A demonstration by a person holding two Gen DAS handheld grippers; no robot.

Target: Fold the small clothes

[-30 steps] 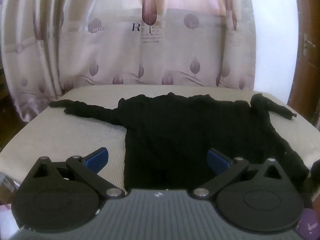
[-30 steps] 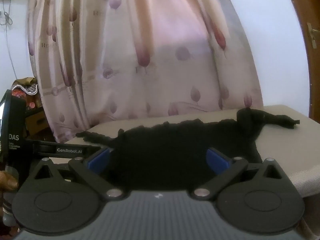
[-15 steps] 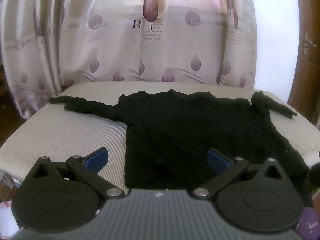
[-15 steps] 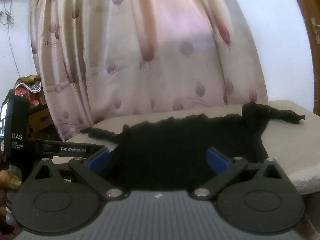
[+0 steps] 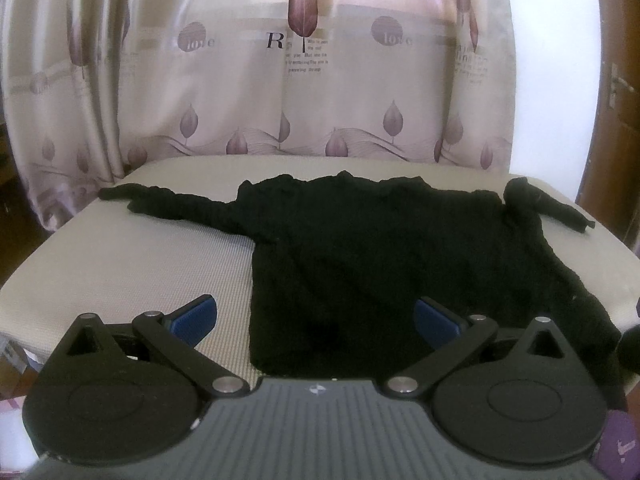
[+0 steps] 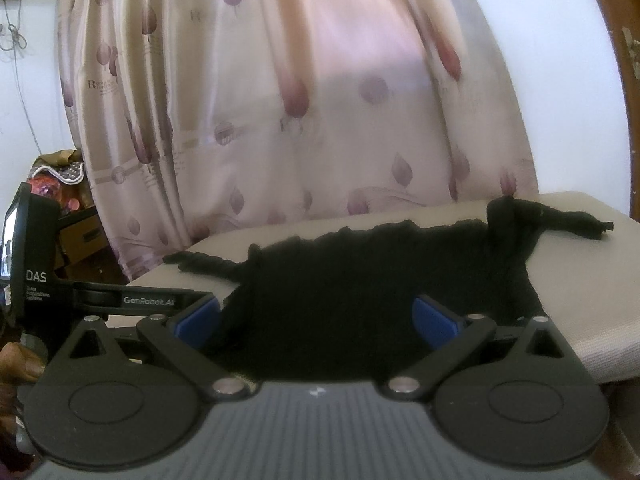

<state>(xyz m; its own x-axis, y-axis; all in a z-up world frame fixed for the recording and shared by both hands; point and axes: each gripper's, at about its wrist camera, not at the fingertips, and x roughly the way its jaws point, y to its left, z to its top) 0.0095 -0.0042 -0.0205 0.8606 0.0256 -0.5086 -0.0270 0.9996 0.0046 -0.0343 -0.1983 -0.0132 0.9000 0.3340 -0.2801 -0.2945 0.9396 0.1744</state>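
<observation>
A small black knit sweater (image 5: 380, 256) lies spread flat on a beige padded table (image 5: 132, 264), hem toward me, one sleeve (image 5: 172, 204) stretched to the far left and the other bunched at the far right (image 5: 540, 204). My left gripper (image 5: 316, 320) is open and empty, hovering over the sweater's near hem. In the right wrist view the sweater (image 6: 360, 280) lies ahead, and my right gripper (image 6: 316, 318) is open and empty just before its near edge. The left gripper's body (image 6: 100, 300) shows at the left of that view.
A pink leaf-print curtain (image 5: 304, 80) hangs right behind the table. A brown wooden door (image 5: 616, 120) stands at the right. Cluttered shelves (image 6: 60, 208) sit left of the table. The table's near right edge (image 6: 592, 344) drops off beside my right gripper.
Both grippers have risen and pulled back slightly, so the sweater and table sit lower in both views. Both stay open. The sweater has not moved.
</observation>
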